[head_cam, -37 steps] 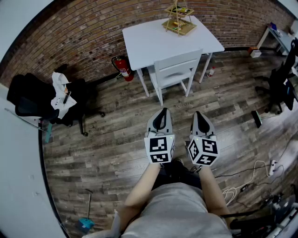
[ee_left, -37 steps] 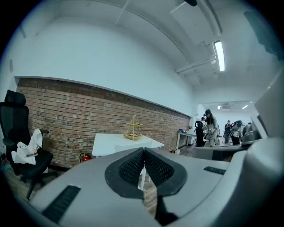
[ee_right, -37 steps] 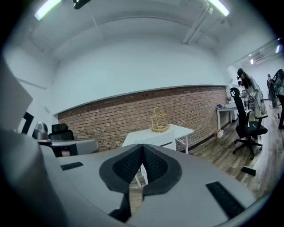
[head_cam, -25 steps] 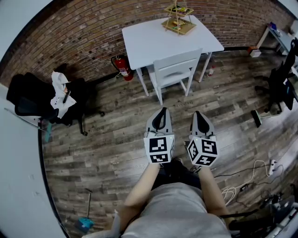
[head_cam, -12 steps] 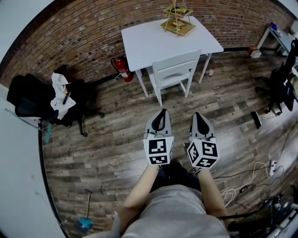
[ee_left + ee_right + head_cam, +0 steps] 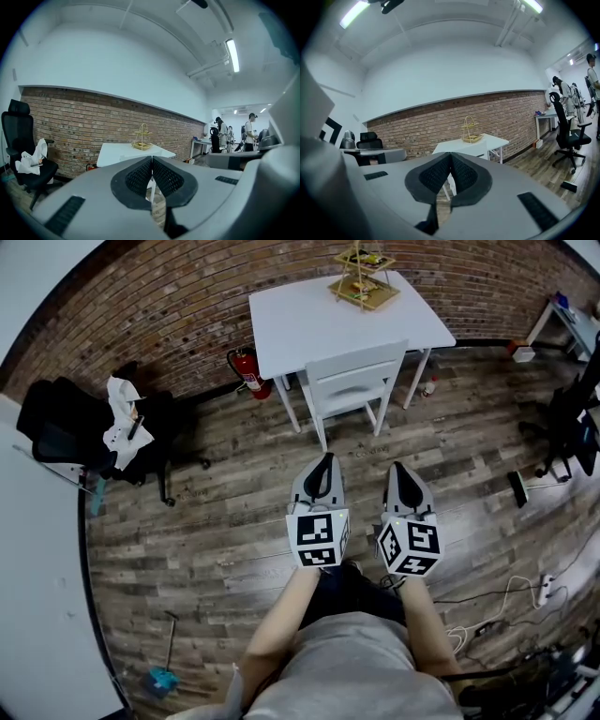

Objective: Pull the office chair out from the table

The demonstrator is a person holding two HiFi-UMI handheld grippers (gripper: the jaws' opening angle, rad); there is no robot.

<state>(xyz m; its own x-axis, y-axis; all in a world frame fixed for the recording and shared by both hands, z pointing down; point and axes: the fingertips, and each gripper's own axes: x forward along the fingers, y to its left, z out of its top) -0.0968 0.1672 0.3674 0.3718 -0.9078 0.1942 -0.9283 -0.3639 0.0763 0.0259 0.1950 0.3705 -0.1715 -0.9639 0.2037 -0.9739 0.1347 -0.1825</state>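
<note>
The person stands on a wooden floor (image 6: 216,512) facing a brick wall (image 6: 141,306), with both tools held out side by side and nearly level; the left tongs (image 6: 322,459) are closed, pads pressed together with nothing between them, and the right tongs (image 6: 398,468) are closed and empty in the same way; neither touches anything. The white chair (image 6: 352,381) sits pushed in at the near edge of the white desk (image 6: 309,315), its seat under the top and its back towards the person, well apart from both tongs; the desk stands against the wall and carries a tiered wire stand (image 6: 363,279) near its far edge. A red fire extinguisher (image 6: 246,371) stands on the floor just beside the desk's left legs. Farther left, near the wall, is a black office chair (image 6: 66,437) with a white cloth (image 6: 122,423) draped over its seat; it is well away from the desk. Loose cables (image 6: 506,601) lie on the floor to the person's right; in the left gripper view, people stand at another desk far off to the right.
</note>
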